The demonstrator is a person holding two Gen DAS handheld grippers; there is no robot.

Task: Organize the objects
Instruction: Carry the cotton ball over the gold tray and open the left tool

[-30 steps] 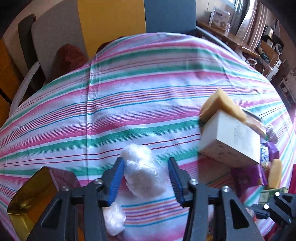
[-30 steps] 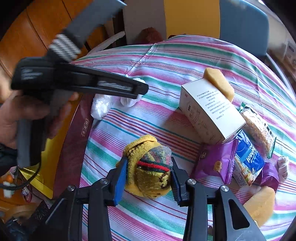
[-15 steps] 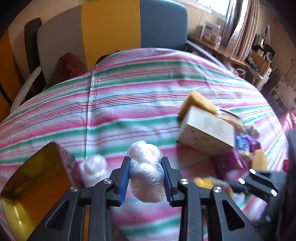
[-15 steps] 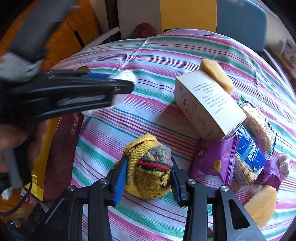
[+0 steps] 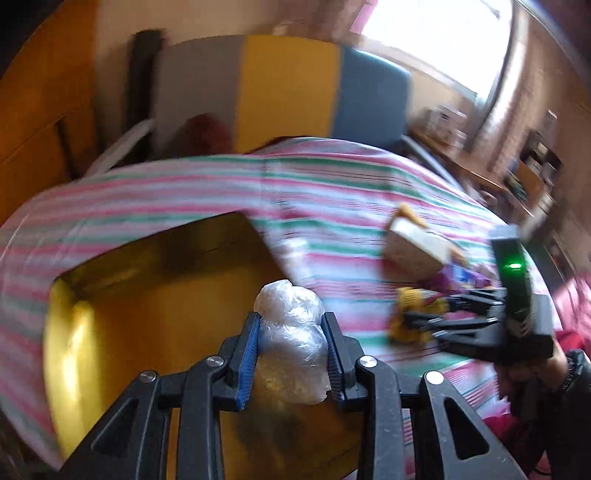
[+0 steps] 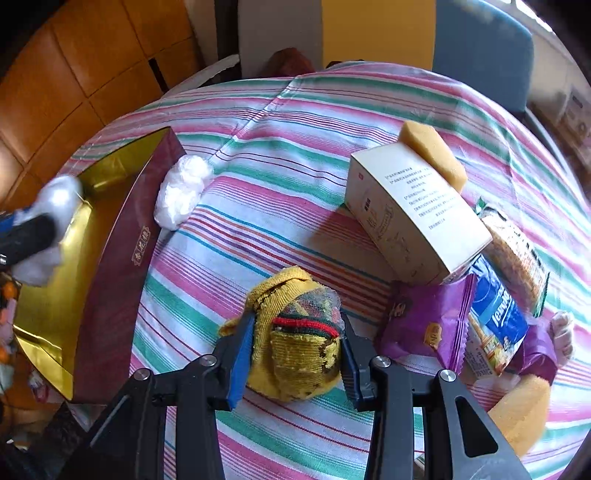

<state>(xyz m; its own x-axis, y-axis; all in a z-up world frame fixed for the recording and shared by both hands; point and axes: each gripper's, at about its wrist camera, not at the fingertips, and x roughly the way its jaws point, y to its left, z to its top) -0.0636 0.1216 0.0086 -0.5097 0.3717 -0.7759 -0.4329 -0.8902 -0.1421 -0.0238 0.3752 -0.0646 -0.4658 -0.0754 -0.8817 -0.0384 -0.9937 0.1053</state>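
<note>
My left gripper [image 5: 291, 334] is shut on a crumpled clear plastic bag [image 5: 290, 317] and holds it above the gold-lined box [image 5: 147, 314]. It also shows in the right wrist view [image 6: 44, 218], over the box [image 6: 114, 266], which has maroon walls. My right gripper [image 6: 295, 332] is shut on a yellow knitted sock ball [image 6: 299, 347] with red and green bands, low over the striped tablecloth [image 6: 295, 155]. A second white plastic bag [image 6: 183, 190] lies against the box's outer wall.
A white carton [image 6: 413, 214] with a yellow sponge [image 6: 434, 153] on it lies at right. Purple [image 6: 428, 321] and blue [image 6: 495, 317] snack packets and another sponge [image 6: 521, 413] lie nearby. Chairs [image 6: 376, 33] stand behind the table.
My left gripper has closed on the plastic bag, lifted it and swung left over the gold box. My right gripper stays shut on the sock ball, barely moved.
</note>
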